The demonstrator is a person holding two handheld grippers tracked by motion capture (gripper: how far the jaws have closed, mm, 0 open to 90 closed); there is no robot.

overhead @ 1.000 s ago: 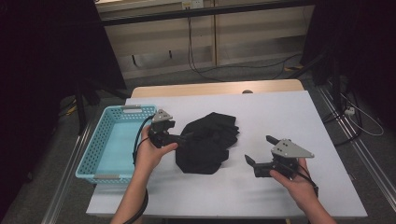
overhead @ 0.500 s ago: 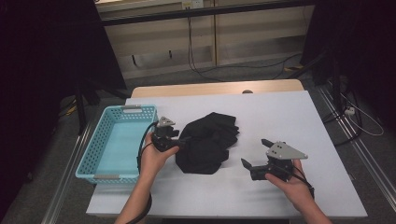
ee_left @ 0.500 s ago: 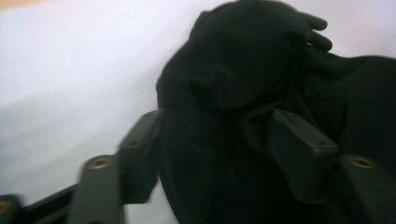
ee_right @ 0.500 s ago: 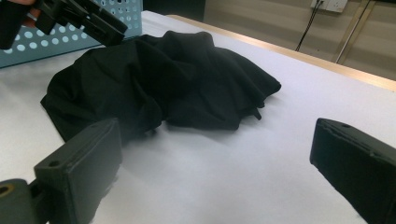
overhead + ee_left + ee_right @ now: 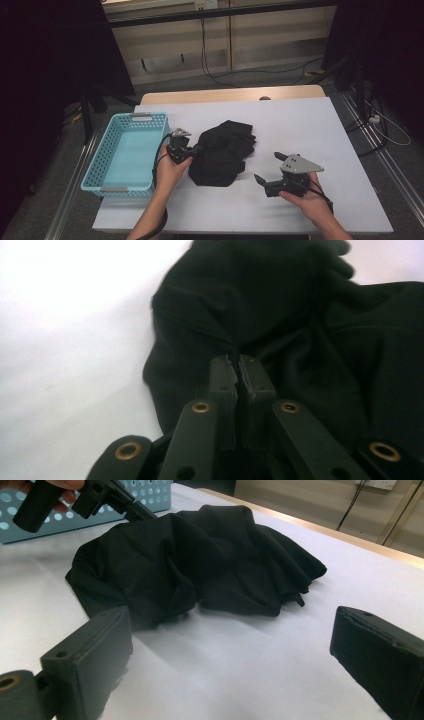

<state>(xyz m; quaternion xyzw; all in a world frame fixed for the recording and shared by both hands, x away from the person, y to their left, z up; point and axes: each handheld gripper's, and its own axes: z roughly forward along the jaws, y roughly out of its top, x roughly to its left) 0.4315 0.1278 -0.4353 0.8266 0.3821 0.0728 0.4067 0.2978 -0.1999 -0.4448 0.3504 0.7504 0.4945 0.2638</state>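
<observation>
My left gripper had just clamped the black cloth's left edge; my right gripper, jaws apart, waited right of it.

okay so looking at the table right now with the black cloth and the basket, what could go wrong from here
1. The left tongs have just been closing on an edge fold of the black cloth; so thin a pinch might slip when lifted.
2. The cloth lies bunched, so it may unfurl, drag on the table or snag the blue basket rim.
3. The right tongs stand open, apart from the cloth, so its far side has no support.
</observation>
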